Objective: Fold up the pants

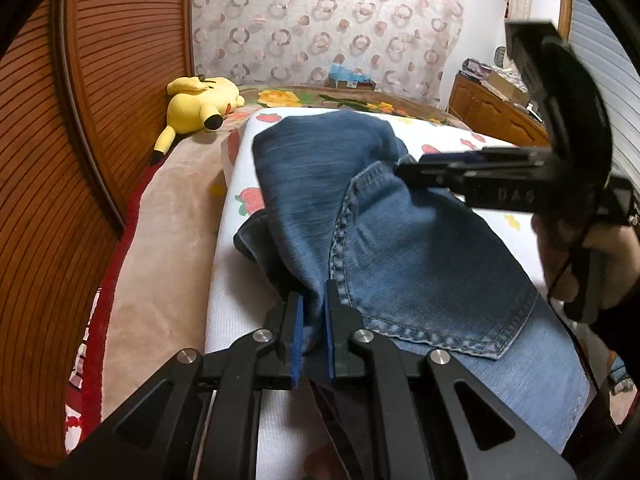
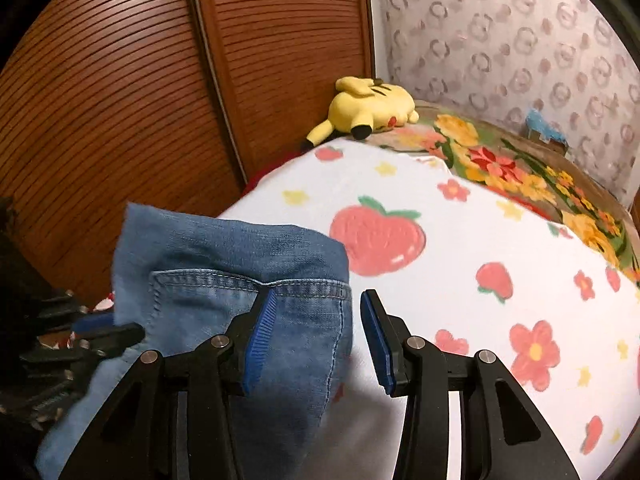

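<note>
Blue jeans lie bunched on a white strawberry-print blanket, back pocket facing up. My left gripper is shut on a fold of denim at the near edge, blue pads pressed on the cloth. My right gripper comes in from the right over the jeans, a hand on its handle. In the right wrist view my right gripper stands open above the jeans. Its left pad is over the pocket, its right pad over the blanket, and neither presses on cloth. The left gripper shows at the left edge.
A yellow plush toy lies at the bed's far left by slatted wooden doors. A floral cover lies beyond the white blanket. A patterned curtain hangs behind, and a wooden cabinet stands at the back right.
</note>
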`<act>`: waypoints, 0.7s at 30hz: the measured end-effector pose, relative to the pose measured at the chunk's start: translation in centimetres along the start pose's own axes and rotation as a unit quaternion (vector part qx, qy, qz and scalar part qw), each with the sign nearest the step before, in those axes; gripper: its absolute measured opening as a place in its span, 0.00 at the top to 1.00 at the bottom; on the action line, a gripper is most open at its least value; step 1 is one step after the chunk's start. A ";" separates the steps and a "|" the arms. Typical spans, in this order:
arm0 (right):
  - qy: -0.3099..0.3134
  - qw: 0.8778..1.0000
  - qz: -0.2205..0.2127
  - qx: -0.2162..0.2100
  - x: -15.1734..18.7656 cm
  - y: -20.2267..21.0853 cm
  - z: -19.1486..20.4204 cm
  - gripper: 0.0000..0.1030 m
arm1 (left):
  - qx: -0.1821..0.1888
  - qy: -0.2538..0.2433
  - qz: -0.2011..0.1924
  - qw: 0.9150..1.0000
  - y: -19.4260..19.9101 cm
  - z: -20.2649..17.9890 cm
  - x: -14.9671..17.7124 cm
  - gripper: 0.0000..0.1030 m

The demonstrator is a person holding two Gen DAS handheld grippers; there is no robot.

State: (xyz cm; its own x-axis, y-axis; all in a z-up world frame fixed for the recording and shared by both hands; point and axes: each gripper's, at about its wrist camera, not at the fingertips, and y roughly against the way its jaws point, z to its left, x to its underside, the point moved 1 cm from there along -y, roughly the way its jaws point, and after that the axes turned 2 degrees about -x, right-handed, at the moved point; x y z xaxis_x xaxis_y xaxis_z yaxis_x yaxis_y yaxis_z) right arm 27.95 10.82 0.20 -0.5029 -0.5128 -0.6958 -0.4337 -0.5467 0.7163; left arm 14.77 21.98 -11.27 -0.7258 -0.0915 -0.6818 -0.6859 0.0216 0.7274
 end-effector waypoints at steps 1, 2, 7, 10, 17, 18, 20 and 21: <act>-0.006 1.000 -0.004 -0.005 0.0 -0.1 -0.1 0.56 | -0.001 0.003 -0.001 1.000 0.2 0.0 0.0 0.89; -0.010 1.000 -0.007 -0.009 -0.1 0.1 -0.1 0.56 | -0.002 0.005 -0.003 1.000 0.4 0.1 -0.1 0.86; -0.023 0.999 -0.016 -0.021 0.3 1.9 -1.8 0.51 | -0.022 0.011 -0.020 0.999 1.5 0.5 -0.7 0.57; -0.034 0.998 -0.025 -0.046 0.5 1.3 -2.6 0.45 | -0.016 0.026 -0.030 0.999 1.8 1.4 -1.3 0.52; -0.017 0.997 -0.006 -0.076 1.3 0.0 -3.3 0.42 | 0.004 0.048 -0.011 0.999 -0.5 2.6 -3.0 0.52; -0.017 0.997 -0.002 -0.079 1.2 -0.2 -3.6 0.41 | 0.007 0.048 -0.008 0.999 -0.7 2.6 -2.9 0.52; -0.017 0.996 0.007 -0.088 1.0 -0.8 -4.0 0.41 | 0.012 0.053 0.001 0.999 -1.5 2.9 -3.0 0.52; -0.016 0.996 0.011 -0.093 0.9 -1.0 -4.2 0.41 | 0.016 0.056 0.001 0.998 -1.7 3.0 -2.9 0.52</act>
State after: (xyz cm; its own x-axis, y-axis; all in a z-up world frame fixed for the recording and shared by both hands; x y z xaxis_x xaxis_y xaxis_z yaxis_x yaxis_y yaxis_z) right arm 31.04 8.14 -1.39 -0.5349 -0.5066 -0.6762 -0.2787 -0.6498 0.7072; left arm 17.95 25.17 -10.77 -0.7183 -0.2013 -0.6660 -0.6870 0.0538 0.7247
